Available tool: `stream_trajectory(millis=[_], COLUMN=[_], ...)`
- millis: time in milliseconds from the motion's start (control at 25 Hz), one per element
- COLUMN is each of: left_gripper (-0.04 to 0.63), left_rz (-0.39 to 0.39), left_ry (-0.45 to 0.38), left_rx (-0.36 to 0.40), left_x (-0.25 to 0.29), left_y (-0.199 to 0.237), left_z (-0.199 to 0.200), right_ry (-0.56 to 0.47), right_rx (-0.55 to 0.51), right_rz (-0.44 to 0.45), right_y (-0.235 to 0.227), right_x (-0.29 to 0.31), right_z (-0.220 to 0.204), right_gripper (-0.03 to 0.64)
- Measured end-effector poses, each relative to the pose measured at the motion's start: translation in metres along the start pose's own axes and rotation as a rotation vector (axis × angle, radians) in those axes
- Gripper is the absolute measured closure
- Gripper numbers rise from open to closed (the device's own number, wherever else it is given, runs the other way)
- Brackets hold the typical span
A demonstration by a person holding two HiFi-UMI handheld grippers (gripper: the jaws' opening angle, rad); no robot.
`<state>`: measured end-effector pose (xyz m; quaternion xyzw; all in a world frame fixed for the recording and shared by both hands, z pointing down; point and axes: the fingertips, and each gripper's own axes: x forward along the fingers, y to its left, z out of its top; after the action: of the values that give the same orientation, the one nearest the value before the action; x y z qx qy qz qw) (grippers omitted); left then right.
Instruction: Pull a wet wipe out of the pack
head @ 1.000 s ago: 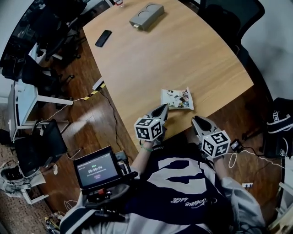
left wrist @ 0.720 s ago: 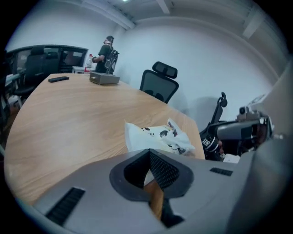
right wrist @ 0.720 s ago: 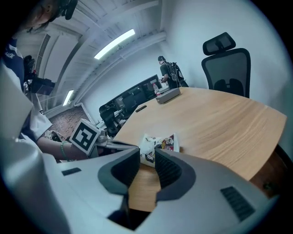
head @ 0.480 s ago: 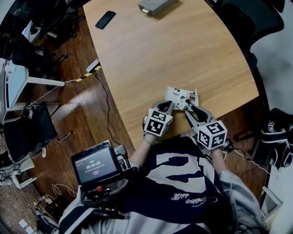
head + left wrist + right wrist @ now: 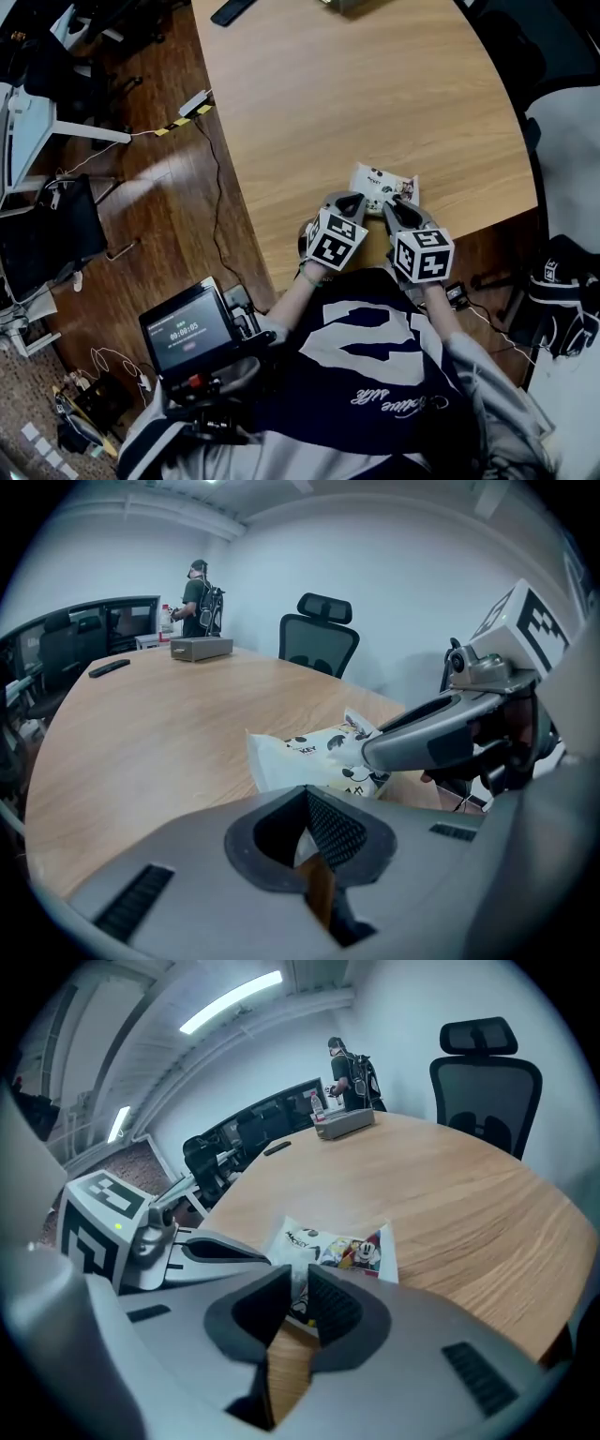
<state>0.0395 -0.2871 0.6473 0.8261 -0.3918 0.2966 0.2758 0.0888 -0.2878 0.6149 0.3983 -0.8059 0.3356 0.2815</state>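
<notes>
**Two tools poised at a wipes pack near the tabletop's edge**

The wet wipe pack [image 5: 382,186], white with cartoon print, is lying flat on the wooden tabletop [image 5: 375,84], close to the curved edge nearest us. We are holding the left tool [image 5: 305,801] just at the pack's near left corner. Its jaws are meeting at the tips, and we are seeing nothing gripped between them. The right tool [image 5: 297,1288] is sitting at the pack's near right side, its jaws standing a narrow slit apart. The pack's white edge is showing through that slit, but we are not making out any hold on it. In the left gripper view the right tool's tip is lying over the pack's right half; whether it is touching, we cannot tell. Both tools are pointing away from us, side by side.

Farther along the tabletop, a grey box [image 5: 202,649] and a dark handset [image 5: 110,667] are lying well apart from the pack. A black office chair [image 5: 319,639] is standing at the far edge, and a person [image 5: 199,592] is standing beyond the box. By our left arm, a small screen [image 5: 186,333] is glowing.
</notes>
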Motion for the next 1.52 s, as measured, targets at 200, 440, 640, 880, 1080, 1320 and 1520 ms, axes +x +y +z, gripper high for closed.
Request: stream_trajectory(millis=[200, 440, 640, 880, 1080, 1320, 1520], left_gripper=[0.592, 0.592, 0.592, 0.592, 0.592, 0.592, 0.592], left_rz=[0.012, 0.029, 0.035, 0.04, 0.041, 0.041, 0.043], left_ry=[-0.005, -0.006, -0.003, -0.004, -0.003, -0.002, 0.0], left_rx=[0.029, 0.025, 0.018, 0.018, 0.018, 0.019, 0.019], left_x=[0.002, 0.005, 0.006, 0.005, 0.003, 0.007, 0.008], left_y=[0.0, -0.001, -0.002, -0.002, 0.001, 0.0, 0.003], left_z=[0.001, 0.001, 0.001, 0.001, 0.001, 0.0, 0.001], right_ry=[0.005, -0.014, -0.029, -0.079, -0.133, -0.162, -0.262], right_rx=[0.04, 0.092, 0.114, 0.149, 0.164, 0.192, 0.19], right_rz=[0.014, 0.06, 0.072, 0.087, 0.104, 0.099, 0.126], right_y=[0.0, 0.002, 0.004, 0.01, 0.015, 0.01, 0.016], right_x=[-0.004, -0.017, -0.026, -0.042, -0.057, -0.067, -0.088], right_z=[-0.002, 0.003, 0.006, 0.015, 0.029, 0.028, 0.056], right_gripper=[0.594, 0.6, 0.601, 0.601, 0.601, 0.603, 0.603])
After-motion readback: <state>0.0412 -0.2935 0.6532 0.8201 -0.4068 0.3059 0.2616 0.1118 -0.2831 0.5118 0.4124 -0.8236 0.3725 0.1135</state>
